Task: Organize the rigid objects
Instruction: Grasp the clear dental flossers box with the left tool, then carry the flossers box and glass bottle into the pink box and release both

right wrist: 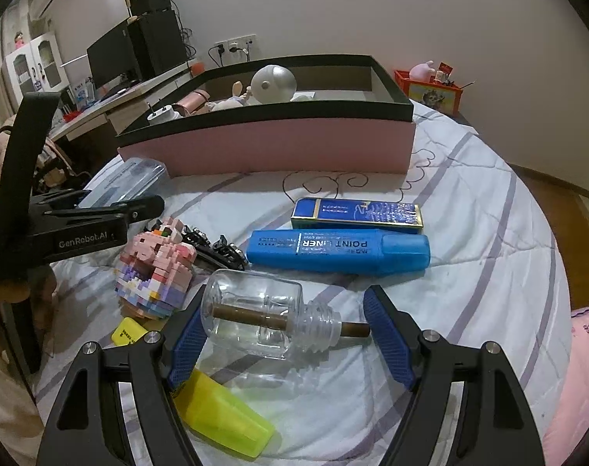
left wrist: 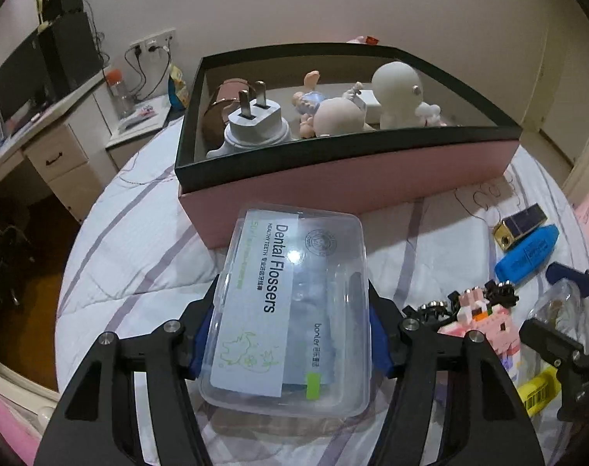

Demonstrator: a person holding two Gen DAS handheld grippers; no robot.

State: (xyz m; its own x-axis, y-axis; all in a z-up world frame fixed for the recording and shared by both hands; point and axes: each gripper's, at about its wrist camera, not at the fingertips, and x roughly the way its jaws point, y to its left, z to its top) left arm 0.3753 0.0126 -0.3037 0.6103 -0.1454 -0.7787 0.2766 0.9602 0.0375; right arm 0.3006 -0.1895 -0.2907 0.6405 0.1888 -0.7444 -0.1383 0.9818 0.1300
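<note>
Left tongs are clamped on the dental flosser case, blue pads against both long sides. The case sits on the bed just in front of the pink box, which lies at 12 o'clock from the tongs.

Right tongs stand apart around the glass bottle; the left pad is at or very near the glass, the right pad is clear of it, so no grip yet.

Step in hand, as we read it: get the case into the box. We'd lift it straight up first, clear the black rim, then set it down in the free space near the wall plug. Clear plastic is slick, so keep the grip square and the case level.

Hard to tell:
- box floor behind the near wall is hidden, so free space is uncertain
- how deep the pads sit on the case
- the yellow highlighter is partly under the right tongs
- the black parts beside the pink brick figure are unclear
</note>
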